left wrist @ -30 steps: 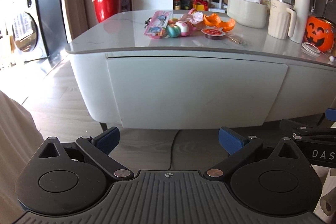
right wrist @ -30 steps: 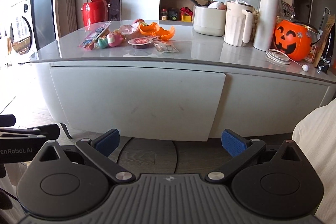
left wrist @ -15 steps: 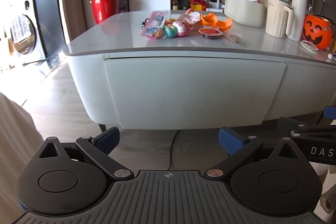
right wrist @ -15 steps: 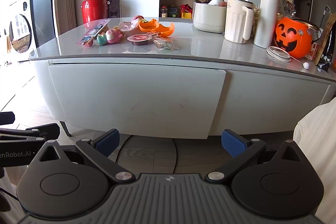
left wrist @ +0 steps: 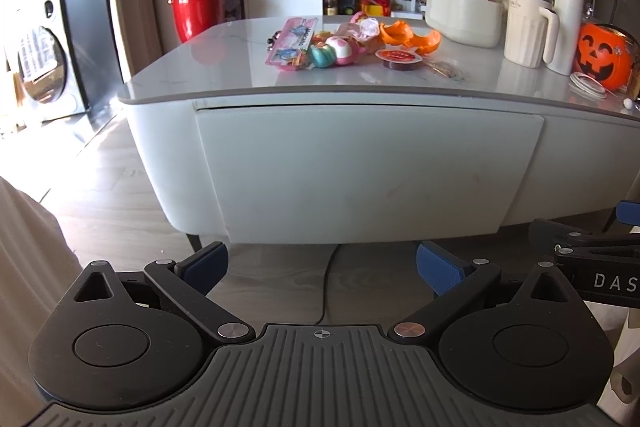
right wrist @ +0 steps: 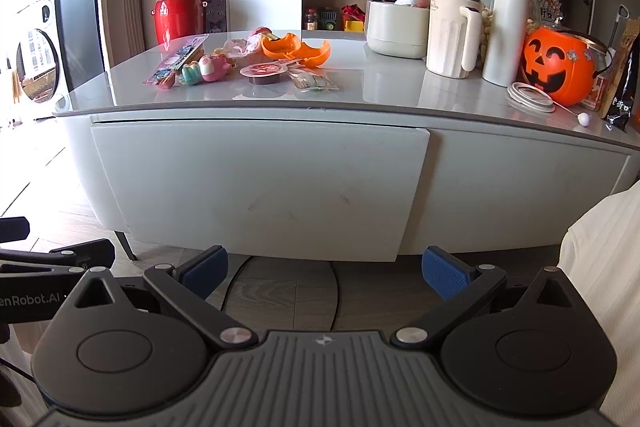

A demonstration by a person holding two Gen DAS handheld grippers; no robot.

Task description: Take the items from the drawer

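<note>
A pale grey drawer front [left wrist: 368, 171] [right wrist: 260, 187] is shut in the side of a low table, straight ahead in both wrist views. My left gripper [left wrist: 322, 265] is open, its blue pads held low before the drawer's bottom edge with nothing between them. My right gripper [right wrist: 324, 269] is open too, at the same height and empty. Each gripper shows at the edge of the other's view. On the tabletop [left wrist: 240, 75] lie small toys [left wrist: 332, 53] [right wrist: 206, 69], a pink packet [left wrist: 292, 41], orange shell halves [left wrist: 412, 37] [right wrist: 298, 49] and a sealed cup [right wrist: 264, 71].
A cream bowl [right wrist: 396, 27], ribbed jug [right wrist: 452, 35], tall flask [right wrist: 508, 23] and orange pumpkin bucket [right wrist: 558, 65] crowd the table's right side. A red bin [left wrist: 196, 5] and a washing machine [left wrist: 38, 59] stand far left. A cable [left wrist: 326, 287] runs across the wooden floor under the table.
Both grippers have edged closer to the table and slightly upward, so the drawer front looms a bit larger. Both stay open.
</note>
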